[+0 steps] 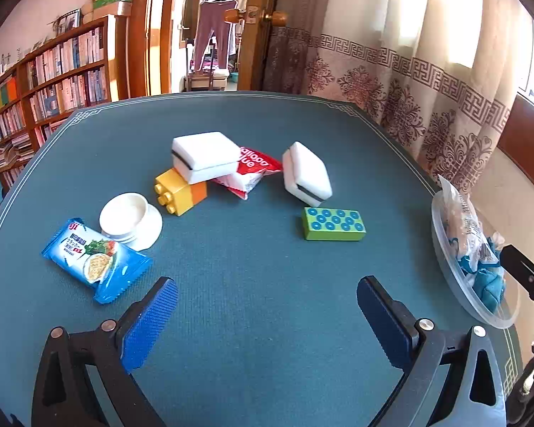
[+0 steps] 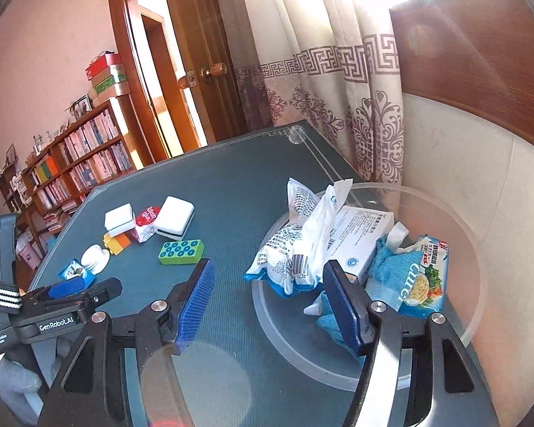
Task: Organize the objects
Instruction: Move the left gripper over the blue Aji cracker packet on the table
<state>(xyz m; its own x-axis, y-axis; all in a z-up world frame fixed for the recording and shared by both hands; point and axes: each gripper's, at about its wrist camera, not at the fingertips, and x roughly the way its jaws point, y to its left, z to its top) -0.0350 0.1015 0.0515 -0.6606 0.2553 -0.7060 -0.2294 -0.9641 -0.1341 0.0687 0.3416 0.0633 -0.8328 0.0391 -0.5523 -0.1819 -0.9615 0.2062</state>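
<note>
On the green table lie a blue cracker packet (image 1: 96, 261), a white lid (image 1: 130, 220), a yellow-orange brick (image 1: 179, 192) under a white sponge (image 1: 204, 156), a red-white packet (image 1: 252, 174), a second white sponge (image 1: 306, 174) and a green brick (image 1: 334, 224). My left gripper (image 1: 267, 302) is open and empty above the near table. My right gripper (image 2: 267, 281) is open and empty at the near edge of a clear plastic bowl (image 2: 477, 306) that holds snack packets (image 2: 302, 245), a white box (image 2: 359, 242) and a blue cloth (image 2: 388, 267).
The bowl (image 1: 445, 256) stands at the table's right edge beside the patterned curtain (image 1: 409, 71). A bookshelf (image 1: 46, 82) and an open door stand beyond the far edge. The left gripper's body (image 2: 64, 306) shows at the left in the right wrist view.
</note>
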